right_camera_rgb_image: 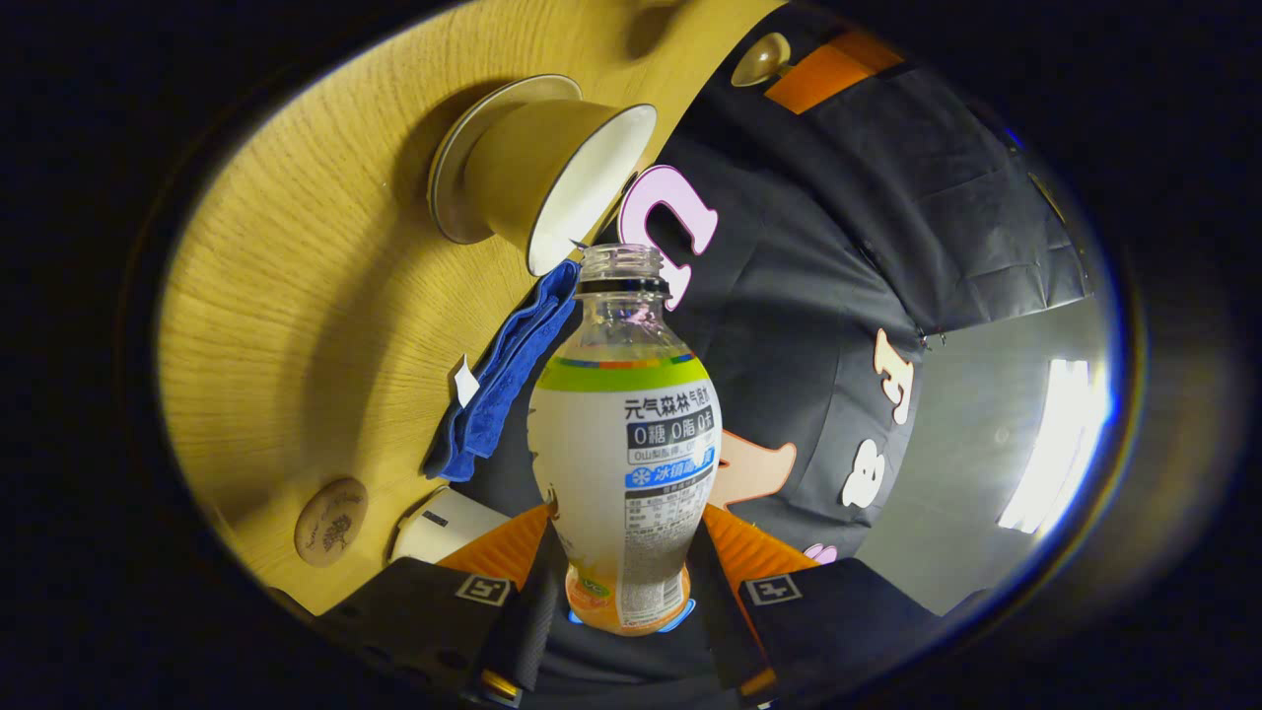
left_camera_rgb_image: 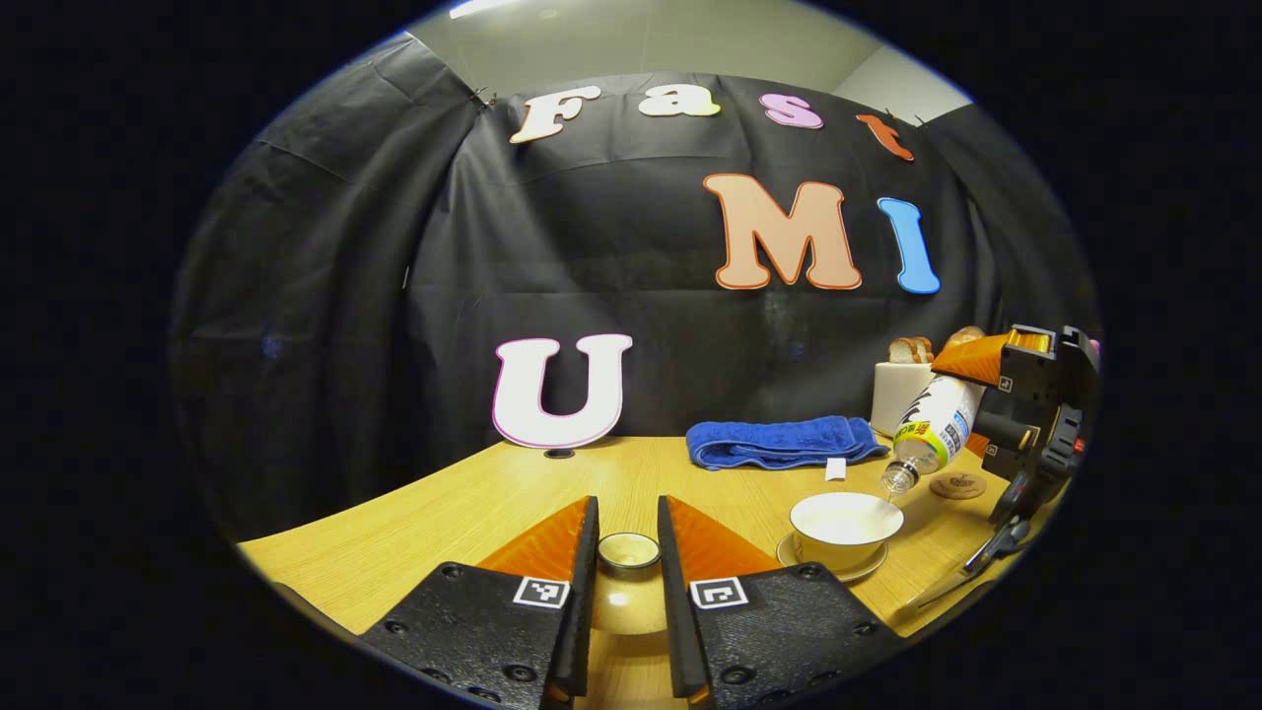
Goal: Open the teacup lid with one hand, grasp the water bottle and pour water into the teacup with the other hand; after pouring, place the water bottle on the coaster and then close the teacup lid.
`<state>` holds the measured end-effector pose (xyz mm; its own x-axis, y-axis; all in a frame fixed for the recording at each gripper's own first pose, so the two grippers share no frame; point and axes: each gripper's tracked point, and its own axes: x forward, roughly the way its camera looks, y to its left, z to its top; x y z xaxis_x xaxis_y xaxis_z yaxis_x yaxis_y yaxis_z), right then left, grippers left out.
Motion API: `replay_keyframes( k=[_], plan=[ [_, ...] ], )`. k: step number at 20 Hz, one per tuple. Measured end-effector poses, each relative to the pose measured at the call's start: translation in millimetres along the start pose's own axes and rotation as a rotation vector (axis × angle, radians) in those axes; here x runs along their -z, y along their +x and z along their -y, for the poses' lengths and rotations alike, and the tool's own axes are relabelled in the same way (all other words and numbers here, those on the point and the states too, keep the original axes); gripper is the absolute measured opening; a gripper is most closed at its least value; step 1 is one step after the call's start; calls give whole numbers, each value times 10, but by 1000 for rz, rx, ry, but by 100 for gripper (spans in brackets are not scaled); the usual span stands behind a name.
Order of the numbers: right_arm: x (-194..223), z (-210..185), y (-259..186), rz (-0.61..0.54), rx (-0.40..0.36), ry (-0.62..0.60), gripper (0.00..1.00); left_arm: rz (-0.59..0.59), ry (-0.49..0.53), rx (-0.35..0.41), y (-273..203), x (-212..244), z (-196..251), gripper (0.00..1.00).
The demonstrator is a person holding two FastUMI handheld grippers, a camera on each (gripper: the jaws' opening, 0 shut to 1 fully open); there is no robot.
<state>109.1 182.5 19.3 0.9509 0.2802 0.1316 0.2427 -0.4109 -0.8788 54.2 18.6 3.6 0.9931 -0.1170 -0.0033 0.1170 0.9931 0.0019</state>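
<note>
Step in hand: pouring.

The right gripper [left_camera_rgb_image: 996, 394] holds the water bottle [right_camera_rgb_image: 623, 444] by its lower body, both fingers pressed on it, one on each side (seen clearly in the right gripper view). The bottle is tipped well over, uncapped neck lowest, and its mouth hangs just over the near rim of the teacup [left_camera_rgb_image: 846, 528]. The cup sits open on its saucer [left_camera_rgb_image: 833, 572] toward the right side of the table [left_camera_rgb_image: 473, 513].

The left gripper [left_camera_rgb_image: 628, 537] has the teacup lid [left_camera_rgb_image: 629, 577] between its fingers, knob upward, held off to the left of the cup and clear of the pour path. The fingers sit close on either side of the lid and look to be pinching it.

The coaster [left_camera_rgb_image: 957, 485] lies on the table just behind the cup on its right, under the tilted bottle. A blue towel [left_camera_rgb_image: 784, 441] and a white toaster with bread [left_camera_rgb_image: 902, 390] stand along the back edge.

Judgement on doing it well:
- Keep the mouth centred over the cup opening, not on the rim, so nothing runs down the outside.
- Add tilt slowly; I cannot make out a stream.
- Hold the grip firm on the bottle; its body looks smooth.
- Hold the lid level and away from the cup.
</note>
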Motion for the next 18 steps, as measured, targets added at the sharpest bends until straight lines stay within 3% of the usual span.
replay_keyframes(
  k=[3, 6, 8, 9, 10, 12, 15, 16, 18],
  plan=[
    [84, -297, -7, -35, -127, 238, 73, 0, 0, 0, 6, 7, -2, 30],
    [4, -565, -178, -75, -248, 580, 67, 0, 0, 0, 9, 5, -1, 30],
    [-33, -628, -281, -92, -324, 831, 75, 1, 0, 0, 3, 0, -1, 30],
    [-77, -666, -345, -101, -366, 972, 68, 0, 0, 0, 4, 5, -3, 30],
    [-125, -683, -392, -113, -396, 1109, 75, 0, 0, 0, 5, 5, 0, 30],
    [-120, -608, -355, -129, -413, 1347, 67, 1, 0, 0, 9, 9, -2, 30],
    [181, -504, -334, -150, -398, 1694, 72, 1, 0, 0, 8, 7, -2, 30],
    [316, -503, -336, -164, -384, 1800, 68, 0, 1, 0, 3, 5, -3, 30],
    [522, -586, -356, -195, -358, 1953, 74, 1, 0, 0, 9, 3, -1, 30]
  ],
)
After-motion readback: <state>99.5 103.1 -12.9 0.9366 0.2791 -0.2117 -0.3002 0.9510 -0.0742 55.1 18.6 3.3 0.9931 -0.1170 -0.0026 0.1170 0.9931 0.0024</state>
